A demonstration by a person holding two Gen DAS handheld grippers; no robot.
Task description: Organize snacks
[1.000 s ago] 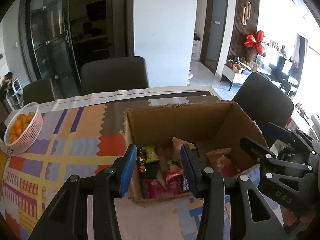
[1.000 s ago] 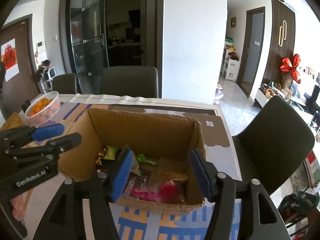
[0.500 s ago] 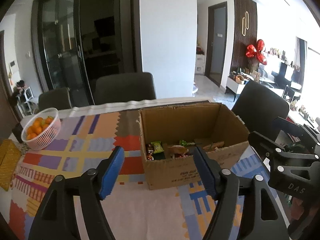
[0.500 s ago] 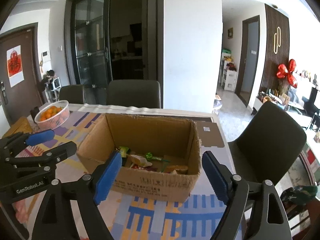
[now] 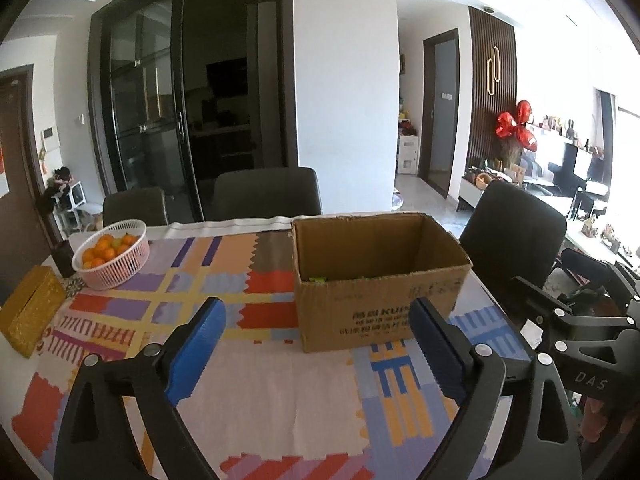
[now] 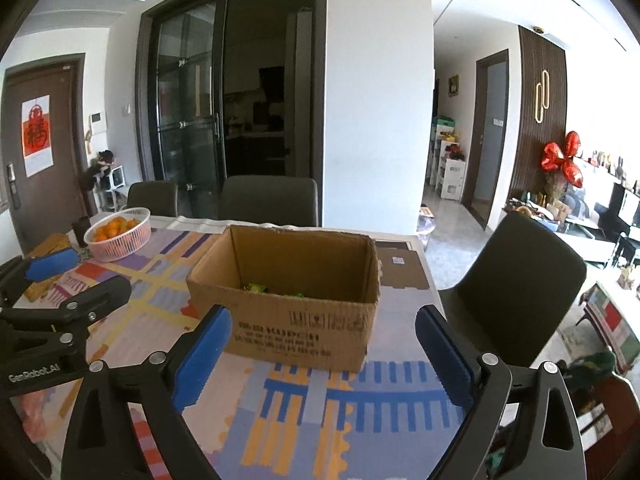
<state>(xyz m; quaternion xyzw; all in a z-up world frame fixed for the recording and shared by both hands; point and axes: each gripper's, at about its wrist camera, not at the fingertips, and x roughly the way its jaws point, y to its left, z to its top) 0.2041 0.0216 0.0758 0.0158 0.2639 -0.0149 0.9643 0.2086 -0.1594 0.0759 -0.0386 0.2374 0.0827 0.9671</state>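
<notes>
An open brown cardboard box [image 5: 380,304] stands on the patterned tablecloth; it also shows in the right wrist view [image 6: 288,320]. Only a few green snack wrappers [image 6: 256,288] peek over its front wall; the rest of its contents are hidden. My left gripper [image 5: 316,312] is open and empty, held back in front of the box and level with its front wall. My right gripper [image 6: 324,320] is open and empty, in front of the box. Each gripper shows at the edge of the other's view.
A pink basket of oranges [image 5: 112,254] sits at the far left of the table, with a gold box [image 5: 30,316] nearer the left edge. Dark chairs [image 5: 266,194] stand behind the table and one [image 6: 520,280] at its right end.
Both grippers have pulled back and up from inside the box and opened wider. The box contents have dropped out of sight behind its front wall.
</notes>
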